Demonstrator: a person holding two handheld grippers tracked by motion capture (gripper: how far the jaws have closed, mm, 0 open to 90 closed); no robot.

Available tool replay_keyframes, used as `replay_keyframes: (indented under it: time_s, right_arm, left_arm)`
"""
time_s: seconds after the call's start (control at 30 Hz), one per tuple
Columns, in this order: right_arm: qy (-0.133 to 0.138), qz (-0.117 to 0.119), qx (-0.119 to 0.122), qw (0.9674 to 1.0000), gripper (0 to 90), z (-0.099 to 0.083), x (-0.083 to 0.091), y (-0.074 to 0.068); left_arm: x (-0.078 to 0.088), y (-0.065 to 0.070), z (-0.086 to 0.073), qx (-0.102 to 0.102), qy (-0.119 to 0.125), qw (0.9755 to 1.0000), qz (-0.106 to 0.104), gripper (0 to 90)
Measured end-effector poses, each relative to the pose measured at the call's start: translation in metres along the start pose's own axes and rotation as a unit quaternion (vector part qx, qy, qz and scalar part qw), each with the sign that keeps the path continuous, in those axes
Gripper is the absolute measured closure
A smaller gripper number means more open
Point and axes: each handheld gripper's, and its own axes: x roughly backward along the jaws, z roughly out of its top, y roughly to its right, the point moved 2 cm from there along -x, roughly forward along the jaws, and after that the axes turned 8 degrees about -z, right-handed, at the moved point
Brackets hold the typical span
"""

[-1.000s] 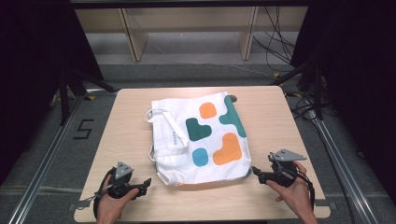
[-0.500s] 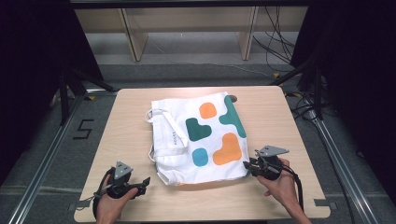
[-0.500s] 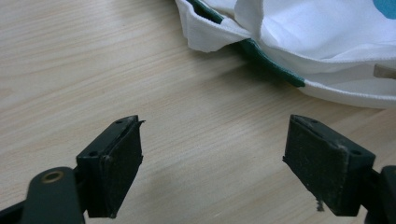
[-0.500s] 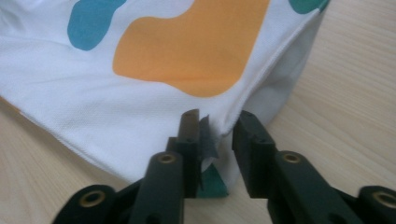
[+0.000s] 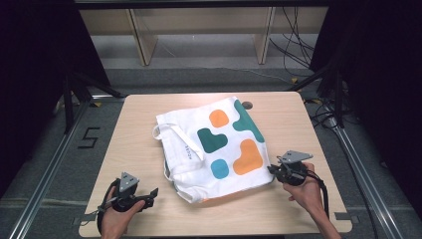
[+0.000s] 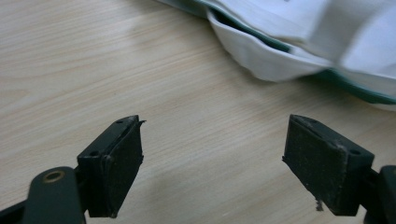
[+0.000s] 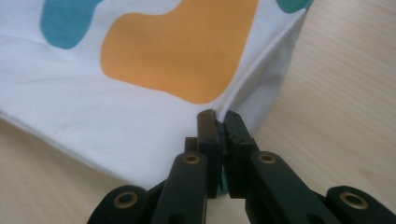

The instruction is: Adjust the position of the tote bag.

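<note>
Bag [image 5: 214, 144] corner is pinched tight by the right gripper [image 7: 218, 122], maybe to pull it; left gripper [image 6: 212, 163] waits wide apart.

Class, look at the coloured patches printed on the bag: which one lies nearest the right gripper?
The large orange patch, lower of the two orange ones; the right gripper, clamped on the tote bag corner, sits beside it.

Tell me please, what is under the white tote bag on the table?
The tote bag lies flat on the wooden table. Anything beneath or inside it is covered by the cloth. The right gripper pinches its edge.
</note>
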Motion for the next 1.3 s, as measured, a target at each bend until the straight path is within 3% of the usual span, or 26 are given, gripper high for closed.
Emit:
replay_keyframes:
  time_s: [0.03, 0.1, 0.13, 0.17, 0.23, 0.27, 0.33, 0.37, 0.4, 0.5, 0.57, 0.6, 0.63, 0.7, 0.73, 0.77, 0.8, 0.87, 0.9, 0.93, 0.97, 1.0, 1.07, 1.1, 1.13, 1.3]
  right_arm:
    - [-0.002, -0.001, 0.012, 0.9999, 88.0, 0.0, -0.001, 0.007]
    - [0.006, -0.006, 0.013, 0.9999, 88.0, 0.0, -0.003, 0.012]
    - [-0.006, -0.012, -0.001, 0.9999, 88.0, -0.001, -0.005, 0.019]
    - [0.005, -0.012, 0.011, 0.9999, 88.0, 0.0, -0.007, 0.024]
    - [-0.001, -0.012, 0.0, 0.9999, 88.0, 0.002, -0.01, 0.032]
    - [0.003, -0.02, -0.008, 0.9998, 88.0, 0.005, -0.015, 0.041]
    - [-0.001, -0.028, 0.001, 0.9996, 88.0, 0.006, -0.018, 0.047]
    - [-0.001, -0.031, -0.015, 0.9994, 88.1, 0.008, -0.021, 0.049]
    - [-0.003, -0.049, 0.024, 0.9985, 88.1, 0.009, -0.025, 0.061]
    - [-0.007, -0.062, 0.017, 0.9979, 88.1, 0.015, -0.037, 0.075]
    - [-0.008, -0.065, 0.004, 0.9979, 88.1, 0.016, -0.041, 0.08]
    - [-0.003, -0.071, 0.01, 0.9974, 88.0, 0.016, -0.042, 0.083]
    - [-0.012, -0.066, -0.004, 0.9977, 87.7, 0.017, -0.04, 0.081]
    - [-0.013, -0.067, 0.003, 0.9977, 86.3, 0.018, -0.037, 0.081]
    - [-0.004, -0.083, 0.018, 0.9964, 77.0, 0.023, -0.027, 0.078]
    - [-0.007, -0.084, -0.008, 0.9964, 71.9, 0.025, -0.019, 0.073]
    - [-0.007, -0.084, -0.008, 0.9964, 71.9, 0.025, -0.019, 0.073]
    - [0.007, -0.043, -0.045, 0.998, 61.9, 0.027, 0.009, 0.048]
    - [0.013, -0.026, -0.032, 0.9991, 60.1, 0.028, 0.016, 0.042]
    - [0.013, -0.026, -0.032, 0.9991, 60.1, 0.028, 0.016, 0.042]
    - [0.022, -0.003, -0.019, 0.9996, 58.4, 0.028, 0.022, 0.032]
    - [0.043, 0.027, -0.004, 0.9987, 58.3, 0.03, 0.029, 0.016]
    - [0.038, 0.061, -0.011, 0.9974, 56.6, 0.03, 0.037, -0.003]
    - [0.039, 0.081, 0.004, 0.996, 56.0, 0.03, 0.038, -0.012]
    - [0.039, 0.084, 0.021, 0.9955, 54.9, 0.03, 0.038, -0.021]
    - [0.035, 0.136, 0.049, 0.9889, 49.9, 0.033, 0.034, -0.068]
  left_arm:
    - [-0.001, 0.0, 0.0, 0.016, 0.02, 0.9997, 0.004, 18.4]
    - [-0.002, -0.001, 0.0, 0.017, 0.027, 0.9995, 0.006, 18.4]
    - [0.001, -0.003, -0.001, 0.007, 0.008, 0.9999, 0.005, 18.5]
    - [0.002, -0.004, -0.001, 0.011, 0.009, 0.9998, 0.01, 18.4]
    - [0.003, -0.005, 0.0, 0.01, 0.011, 0.9998, 0.013, 18.4]
    - [0.001, -0.003, 0.0, 0.027, 0.028, 0.9992, 0.014, 18.4]
    - [0.001, -0.004, 0.0, 0.027, 0.025, 0.9992, 0.015, 18.4]
    - [0.0, -0.004, 0.0, 0.029, 0.028, 0.9991, 0.015, 18.4]
    - [0.002, -0.006, -0.001, 0.014, 0.015, 0.9996, 0.018, 18.4]
    - [0.002, -0.007, -0.001, 0.008, 0.009, 0.9998, 0.017, 18.5]
    - [0.001, -0.007, -0.001, 0.008, 0.007, 0.9997, 0.02, 18.5]
    - [0.003, -0.007, -0.001, 0.003, -0.001, 0.9998, 0.021, 18.5]
    - [-0.001, -0.004, -0.001, 0.023, 0.021, 0.9993, 0.02, 18.5]
    - [0.0, -0.005, -0.001, 0.019, 0.02, 0.9994, 0.02, 18.5]
    - [-0.001, -0.005, -0.001, 0.023, 0.022, 0.9993, 0.017, 18.5]
    - [-0.001, -0.004, -0.002, 0.022, 0.022, 0.9994, 0.017, 18.5]
    - [-0.001, -0.004, -0.002, 0.022, 0.022, 0.9994, 0.017, 18.5]
    - [0.002, -0.006, -0.003, 0.003, -0.004, 0.9998, 0.017, 18.5]
    - [0.001, -0.007, -0.002, 0.001, -0.004, 0.9999, 0.014, 18.6]
    - [0.001, -0.006, -0.002, 0.001, -0.002, 0.9999, 0.014, 18.6]
    - [0.0, -0.003, -0.002, 0.01, 0.01, 0.9998, 0.017, 18.7]
    - [0.003, -0.005, -0.002, -0.007, -0.005, 0.9999, 0.014, 18.8]
    - [0.002, -0.005, -0.003, -0.006, -0.004, 0.9999, 0.01, 18.9]
    - [0.002, -0.005, -0.003, -0.005, -0.004, 0.9999, 0.009, 18.8]
    - [0.002, -0.005, -0.003, -0.003, -0.005, 0.9999, 0.012, 18.8]
    - [0.001, -0.007, -0.003, -0.003, -0.009, 0.9999, 0.009, 18.8]
